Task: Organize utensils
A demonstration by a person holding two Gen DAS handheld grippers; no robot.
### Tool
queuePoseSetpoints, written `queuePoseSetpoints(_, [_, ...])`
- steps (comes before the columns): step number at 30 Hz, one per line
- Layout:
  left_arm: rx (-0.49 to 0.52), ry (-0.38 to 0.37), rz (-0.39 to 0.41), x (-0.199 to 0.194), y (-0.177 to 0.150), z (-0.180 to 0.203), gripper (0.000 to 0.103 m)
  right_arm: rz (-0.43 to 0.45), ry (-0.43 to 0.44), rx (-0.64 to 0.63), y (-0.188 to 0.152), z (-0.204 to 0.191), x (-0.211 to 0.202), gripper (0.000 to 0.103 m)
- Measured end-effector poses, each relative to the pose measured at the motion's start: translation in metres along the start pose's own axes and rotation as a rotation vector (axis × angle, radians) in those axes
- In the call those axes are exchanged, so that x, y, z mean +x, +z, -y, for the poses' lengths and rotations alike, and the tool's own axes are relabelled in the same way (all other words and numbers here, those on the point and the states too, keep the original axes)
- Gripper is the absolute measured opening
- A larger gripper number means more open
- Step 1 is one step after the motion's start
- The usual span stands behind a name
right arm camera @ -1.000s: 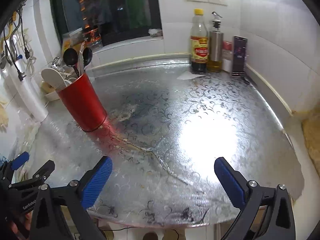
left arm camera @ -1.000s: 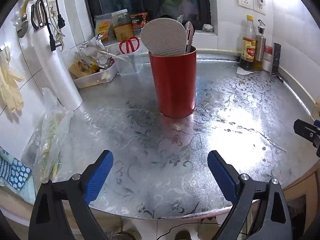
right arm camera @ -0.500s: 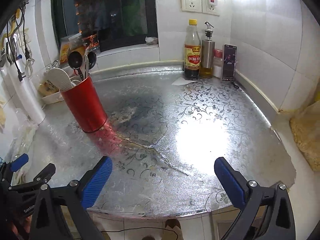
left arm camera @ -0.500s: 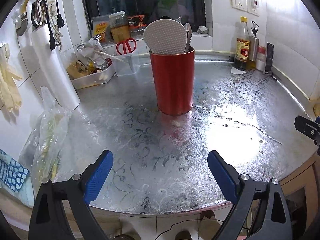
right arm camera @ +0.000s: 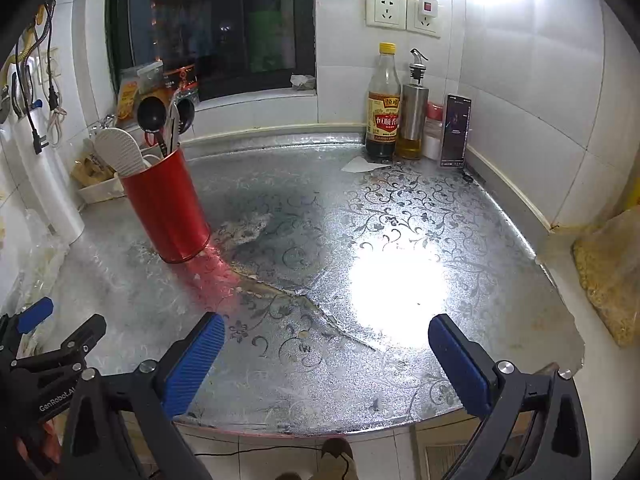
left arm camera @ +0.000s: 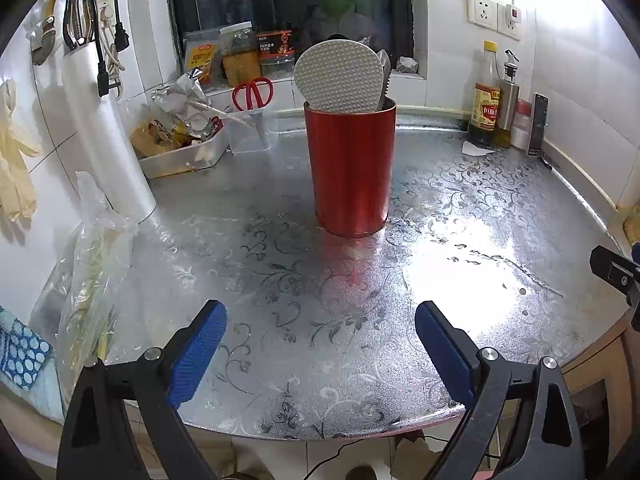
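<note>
We see the red utensil holder (left arm camera: 351, 168) standing upright on the silver patterned bench (left arm camera: 280, 280), with a white dimpled paddle (left arm camera: 339, 76) and black ladles (right arm camera: 151, 111) sticking out of it. Our left hand-held gripper (left arm camera: 320, 344) and right hand-held gripper (right arm camera: 326, 360) both hang near the holder over the bench's front edge, jaws wide and empty. Sauce bottles (right arm camera: 383, 104) stand well behind the holder, against the wall.

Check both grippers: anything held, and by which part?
Nothing held. Left gripper and right gripper are both open, empty, over the counter; utensils sit in the red cup.
</note>
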State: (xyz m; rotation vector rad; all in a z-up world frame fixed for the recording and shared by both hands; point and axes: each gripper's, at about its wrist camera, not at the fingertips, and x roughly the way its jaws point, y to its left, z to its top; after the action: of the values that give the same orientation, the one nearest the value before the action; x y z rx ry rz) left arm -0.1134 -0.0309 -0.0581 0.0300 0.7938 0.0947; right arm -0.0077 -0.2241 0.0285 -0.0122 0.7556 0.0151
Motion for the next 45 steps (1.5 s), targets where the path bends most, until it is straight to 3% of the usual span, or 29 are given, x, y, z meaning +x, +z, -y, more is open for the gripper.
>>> queuePoseSetpoints(26, [0.041,-0.039,-0.007,0.004,0.002,0.008,0.095,-0.004,-0.049,0.038,-0.007,0.009,-0.008,0.103])
queuePoseSetpoints(45, [0.035,-0.025,-0.013,0.008,0.004,-0.001,0.095,-0.004,-0.047,0.025,-0.003,0.001,-0.003,0.103])
